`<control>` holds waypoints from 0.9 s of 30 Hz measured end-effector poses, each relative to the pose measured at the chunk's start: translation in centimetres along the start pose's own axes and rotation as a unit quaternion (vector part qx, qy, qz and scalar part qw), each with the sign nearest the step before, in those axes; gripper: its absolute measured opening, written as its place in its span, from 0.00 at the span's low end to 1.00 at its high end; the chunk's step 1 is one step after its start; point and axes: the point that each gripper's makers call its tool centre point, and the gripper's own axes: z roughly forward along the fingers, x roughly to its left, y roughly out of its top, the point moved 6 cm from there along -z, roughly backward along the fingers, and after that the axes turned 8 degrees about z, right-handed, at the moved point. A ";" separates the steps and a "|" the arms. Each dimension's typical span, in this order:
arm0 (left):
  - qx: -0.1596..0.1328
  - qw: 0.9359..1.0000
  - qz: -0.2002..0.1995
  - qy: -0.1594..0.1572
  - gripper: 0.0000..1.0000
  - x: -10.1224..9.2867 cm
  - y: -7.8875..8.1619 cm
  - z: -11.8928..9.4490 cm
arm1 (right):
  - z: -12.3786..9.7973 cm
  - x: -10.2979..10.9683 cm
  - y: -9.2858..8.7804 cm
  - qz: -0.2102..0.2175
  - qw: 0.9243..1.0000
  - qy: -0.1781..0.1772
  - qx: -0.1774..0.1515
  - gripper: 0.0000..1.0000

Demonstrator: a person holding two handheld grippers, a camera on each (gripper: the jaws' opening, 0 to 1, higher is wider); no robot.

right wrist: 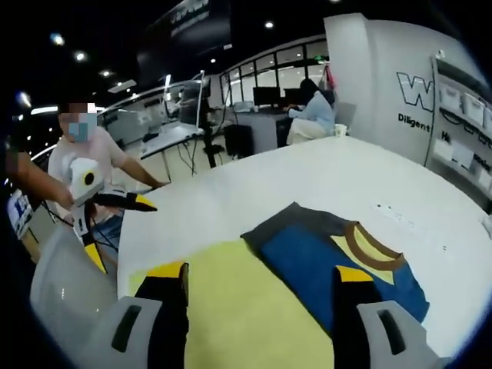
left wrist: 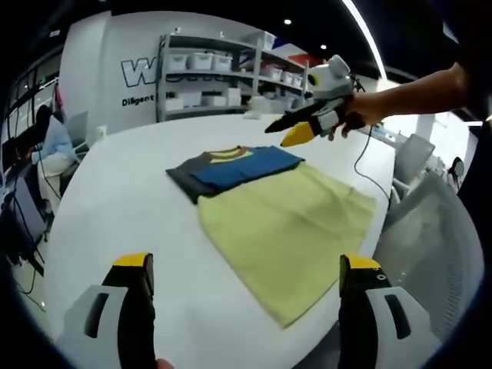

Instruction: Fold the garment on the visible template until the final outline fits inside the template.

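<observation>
Both tongs gape wide above the folded garment (left wrist: 261,200); wall lettering reads "Diligent" (right wrist: 416,119).

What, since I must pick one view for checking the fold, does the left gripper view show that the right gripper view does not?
Left gripper view: shelves of bins, the yellow template's whole outline, and the right tongs from outside, in a hand. Right gripper view: the left tongs from outside, and office monitors. Both: the folded blue garment at the template's end, and the white table.
</observation>
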 end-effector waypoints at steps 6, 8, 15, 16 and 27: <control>0.006 1.000 0.008 -0.011 0.96 -0.4 -0.3 0.0 | -1.2 0.6 -0.8 -0.022 1.000 0.005 0.005 0.74; 0.011 1.000 0.013 -0.016 0.96 -0.6 -0.4 0.0 | -1.6 0.7 -0.9 -0.021 1.000 0.004 0.002 0.75; 0.017 0.999 0.021 -0.026 0.96 -1.0 -0.4 0.2 | -3.1 1.1 -1.5 -0.027 1.000 0.002 -0.004 0.78; 0.017 0.999 0.022 -0.027 0.96 -1.0 -0.4 0.2 | -3.4 1.1 -1.8 -0.029 1.000 0.000 -0.002 0.79; 0.034 0.997 0.046 -0.048 0.95 -1.5 -0.9 0.7 | -6.9 0.4 -4.7 -0.020 1.000 -0.015 0.001 0.77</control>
